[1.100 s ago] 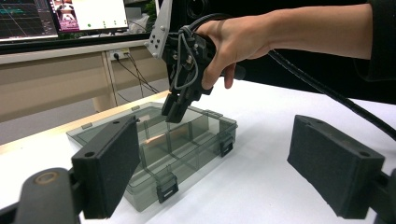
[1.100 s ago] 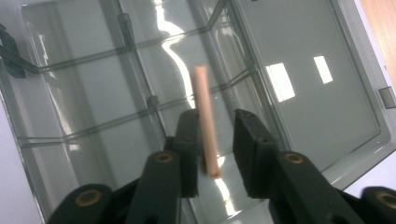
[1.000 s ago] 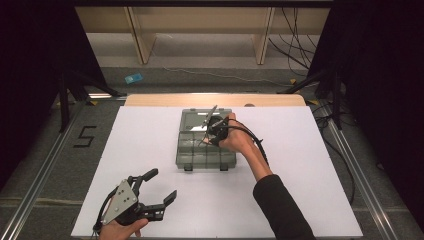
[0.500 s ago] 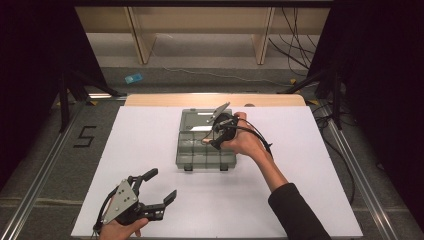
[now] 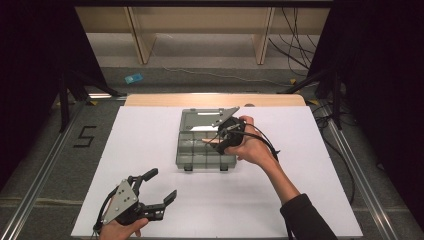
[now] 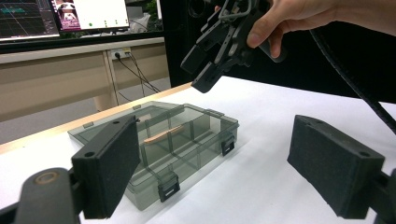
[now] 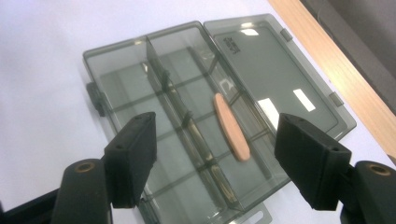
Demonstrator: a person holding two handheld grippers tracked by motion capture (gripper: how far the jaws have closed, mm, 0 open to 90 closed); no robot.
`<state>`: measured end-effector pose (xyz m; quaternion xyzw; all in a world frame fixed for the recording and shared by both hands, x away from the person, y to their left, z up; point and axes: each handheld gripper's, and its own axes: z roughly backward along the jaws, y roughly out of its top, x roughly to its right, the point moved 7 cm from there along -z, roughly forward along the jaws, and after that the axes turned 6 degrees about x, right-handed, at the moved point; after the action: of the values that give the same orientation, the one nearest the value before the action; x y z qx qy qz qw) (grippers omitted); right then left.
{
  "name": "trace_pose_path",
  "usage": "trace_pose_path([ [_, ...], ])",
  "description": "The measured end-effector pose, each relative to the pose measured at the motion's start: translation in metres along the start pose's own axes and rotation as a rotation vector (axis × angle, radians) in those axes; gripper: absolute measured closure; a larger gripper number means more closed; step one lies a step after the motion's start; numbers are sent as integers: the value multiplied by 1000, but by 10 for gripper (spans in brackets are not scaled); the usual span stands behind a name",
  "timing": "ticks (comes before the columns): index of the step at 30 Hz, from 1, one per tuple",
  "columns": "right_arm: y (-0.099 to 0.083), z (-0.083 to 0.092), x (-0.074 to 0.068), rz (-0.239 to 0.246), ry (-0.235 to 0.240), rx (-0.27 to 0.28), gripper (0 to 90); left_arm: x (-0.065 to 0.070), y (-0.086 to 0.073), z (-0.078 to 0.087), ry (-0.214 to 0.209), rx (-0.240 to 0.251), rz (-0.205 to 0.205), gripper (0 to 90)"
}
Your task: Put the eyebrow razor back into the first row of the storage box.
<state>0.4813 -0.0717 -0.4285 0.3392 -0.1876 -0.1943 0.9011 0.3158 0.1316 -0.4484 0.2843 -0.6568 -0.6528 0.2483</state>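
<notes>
Wooden stick [image 7: 232, 126], flat with rounded ends, lies inside the grey see-through box [image 5: 200, 154], in one of the long compartments beside the middle divider, tilted a little so it leans across that compartment. The box sits open near the middle of the white table [image 5: 150, 135], its lid [image 7: 275, 70] folded flat on the far side toward the wooden edge, its black latches facing the person.

Right gripper [image 5: 220, 136] hangs above the right part of the box, pointing down at it. Its jaws have just been opening and now stand wide apart with nothing between them; in the right gripper view the stick shows below, in the gap between the two pads, clear of both.

Left gripper [image 5: 160, 187] rests low at the near left of the table, well apart from the box, jaws wide open and empty, pointing toward the box.
</notes>
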Motion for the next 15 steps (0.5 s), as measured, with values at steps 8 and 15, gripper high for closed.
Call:
trace_pose_path([
  [8, -3, 5, -4, -12, -28, 47, 308, 2, -1, 1, -2, -7, 16, 159],
  [15, -8, 14, -10, -34, -33, 90, 302, 2, -2, 1, 4, -12, 31, 159],
])
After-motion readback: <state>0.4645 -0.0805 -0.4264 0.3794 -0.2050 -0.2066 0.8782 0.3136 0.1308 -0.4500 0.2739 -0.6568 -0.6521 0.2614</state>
